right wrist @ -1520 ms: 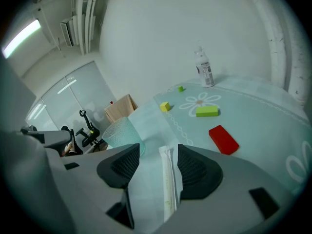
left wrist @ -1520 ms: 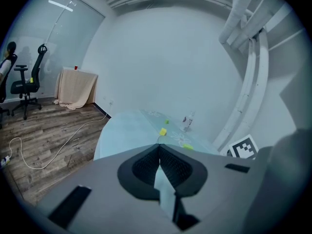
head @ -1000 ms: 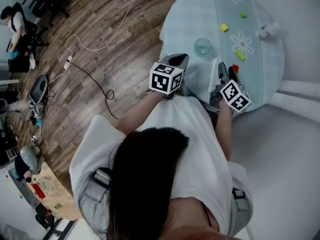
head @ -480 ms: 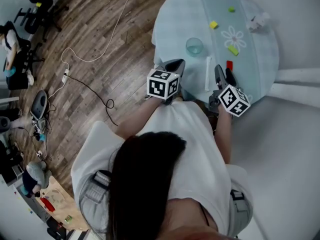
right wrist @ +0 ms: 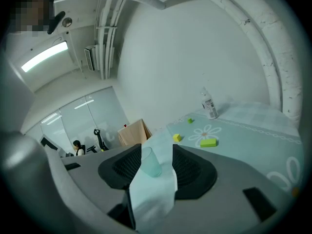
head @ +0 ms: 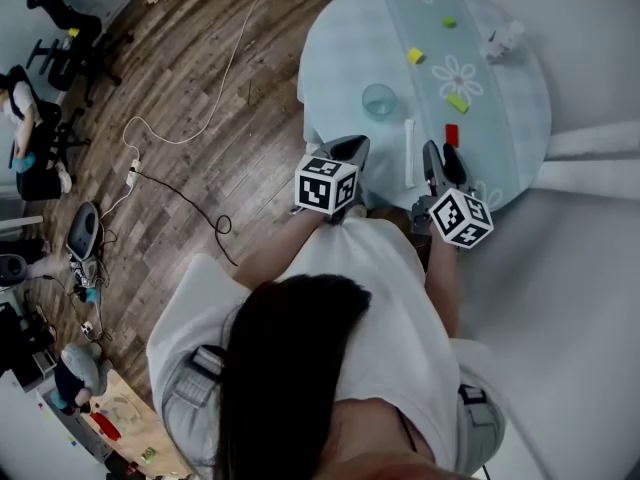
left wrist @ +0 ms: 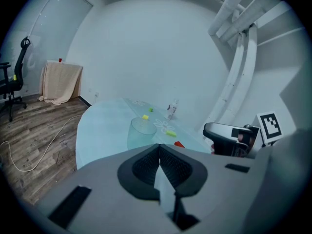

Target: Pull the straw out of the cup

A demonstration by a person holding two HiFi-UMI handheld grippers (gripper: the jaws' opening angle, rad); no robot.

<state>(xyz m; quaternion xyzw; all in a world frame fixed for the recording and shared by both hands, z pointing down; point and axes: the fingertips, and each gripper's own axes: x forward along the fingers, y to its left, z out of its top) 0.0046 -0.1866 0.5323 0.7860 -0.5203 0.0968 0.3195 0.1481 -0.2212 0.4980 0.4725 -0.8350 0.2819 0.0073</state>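
An empty clear cup (head: pixel 379 100) stands upright on the round table (head: pixel 340 58), which is covered in pale blue cloth. The white straw (head: pixel 408 151) lies flat on the cloth, apart from the cup and between my two grippers. My left gripper (head: pixel 351 148) is shut on nothing at the table's near edge, with the cup (left wrist: pixel 141 132) just beyond its tips (left wrist: pixel 159 147). To the right of the straw, my right gripper (head: pixel 440 154) is open and empty. In the right gripper view the cup (right wrist: pixel 151 163) shows through its gap (right wrist: pixel 156 150).
A red block (head: pixel 451 135), a yellow block (head: pixel 414 56), two green blocks (head: pixel 457 102) and a small bottle (head: pixel 500 40) lie on the flowered runner. Wood floor with cables (head: pixel 190 158) is left of the table. White pipes run at the right.
The head view has shifted. Both grippers sit slightly closer to the table's near edge. The straw still lies on the cloth and the jaws have not changed.
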